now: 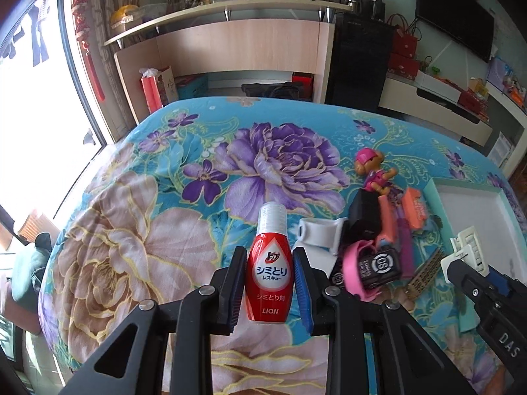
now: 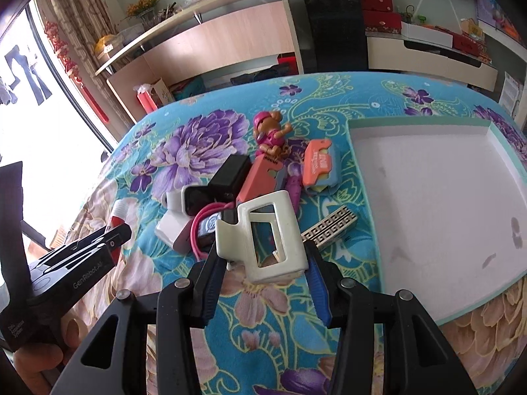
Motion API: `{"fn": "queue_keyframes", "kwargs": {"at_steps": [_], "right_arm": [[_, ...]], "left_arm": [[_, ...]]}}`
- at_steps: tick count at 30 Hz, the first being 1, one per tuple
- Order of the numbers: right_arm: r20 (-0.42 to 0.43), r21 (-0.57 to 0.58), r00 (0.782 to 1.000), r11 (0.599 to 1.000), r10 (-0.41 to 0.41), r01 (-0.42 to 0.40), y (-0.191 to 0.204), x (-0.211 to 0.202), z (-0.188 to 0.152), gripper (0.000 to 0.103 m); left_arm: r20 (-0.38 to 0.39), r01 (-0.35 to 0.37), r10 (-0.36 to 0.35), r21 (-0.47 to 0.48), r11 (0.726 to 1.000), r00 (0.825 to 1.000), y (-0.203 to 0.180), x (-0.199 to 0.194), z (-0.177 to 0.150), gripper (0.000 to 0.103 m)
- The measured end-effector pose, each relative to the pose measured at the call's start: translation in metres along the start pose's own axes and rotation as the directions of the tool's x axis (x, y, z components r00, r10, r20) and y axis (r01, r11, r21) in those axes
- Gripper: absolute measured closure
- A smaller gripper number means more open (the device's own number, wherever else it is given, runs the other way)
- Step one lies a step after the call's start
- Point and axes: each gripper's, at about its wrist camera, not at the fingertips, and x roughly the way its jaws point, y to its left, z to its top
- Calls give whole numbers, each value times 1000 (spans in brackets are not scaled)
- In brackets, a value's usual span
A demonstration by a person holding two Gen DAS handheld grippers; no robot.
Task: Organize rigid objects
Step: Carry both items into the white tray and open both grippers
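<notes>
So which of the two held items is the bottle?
The left gripper holds the red LION stain-remover bottle, upright; the right gripper grips a cream plastic clip.

In my left gripper (image 1: 269,291) I hold a small red bottle (image 1: 267,281) with a clear cap, upright, marked LION. My right gripper (image 2: 263,275) clamps a cream plastic hair claw (image 2: 268,240), tilted, above the bedspread. The pile lies beside my white tray (image 2: 428,177): a toy dog in a pink helmet (image 2: 270,130), a black box (image 2: 230,172), an orange-and-blue clip (image 2: 318,168), a salmon comb-like piece (image 2: 260,177), a white holder (image 2: 176,220), a pink band (image 2: 197,230) and a patterned bar (image 2: 331,230).
</notes>
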Motion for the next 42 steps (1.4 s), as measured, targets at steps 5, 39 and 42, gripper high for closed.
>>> {"fn": "queue_keyframes", "kwargs": {"at_steps": [5,39,42], "right_arm": [[41,98,992,989,-118,113,-49,-5,20,55],[-44,452,910,804,-412,386,-272,-24,22,55],[-52,459,911,800,-409,386,-275,-25,20,55]], "left_arm": [[-17,107,-106,73,992,994,-61,-2,20,73],[-133,184,-153,271,945,979,-286,75,19,73],[-135,174,-142,268,948,981,-285,76,15,73]]}}
